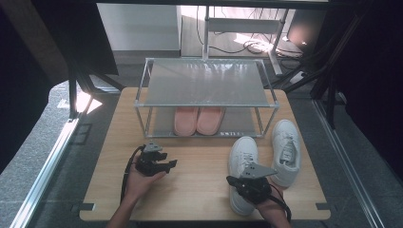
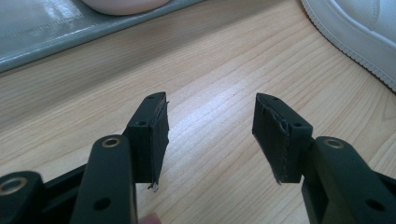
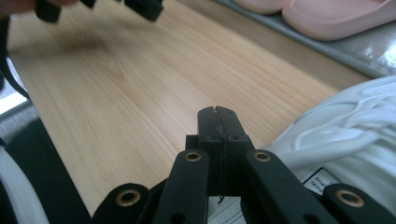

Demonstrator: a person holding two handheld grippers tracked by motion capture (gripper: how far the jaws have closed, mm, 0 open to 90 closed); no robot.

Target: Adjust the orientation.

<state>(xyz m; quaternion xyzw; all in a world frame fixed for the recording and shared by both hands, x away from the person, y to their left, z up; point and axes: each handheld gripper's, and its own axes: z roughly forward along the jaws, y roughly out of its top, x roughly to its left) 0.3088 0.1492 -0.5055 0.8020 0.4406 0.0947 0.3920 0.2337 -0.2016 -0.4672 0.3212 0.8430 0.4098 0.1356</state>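
Two white sneakers stand on the wooden table, one front right and the other beside it. My right gripper hovers over the heel end of the nearer sneaker, pointing left. Its jaws are shut pad to pad with nothing visible between them. My left gripper rests low over the table's middle left, held by a hand. It is open with bare wood between its pads, and a sneaker's sole edge lies ahead to its right.
A metal two-tier shoe rack stands at the back of the table, with a pair of pink slippers on its lower shelf. The other gripper shows at the top of the right gripper view. Bare wood lies between the two grippers.
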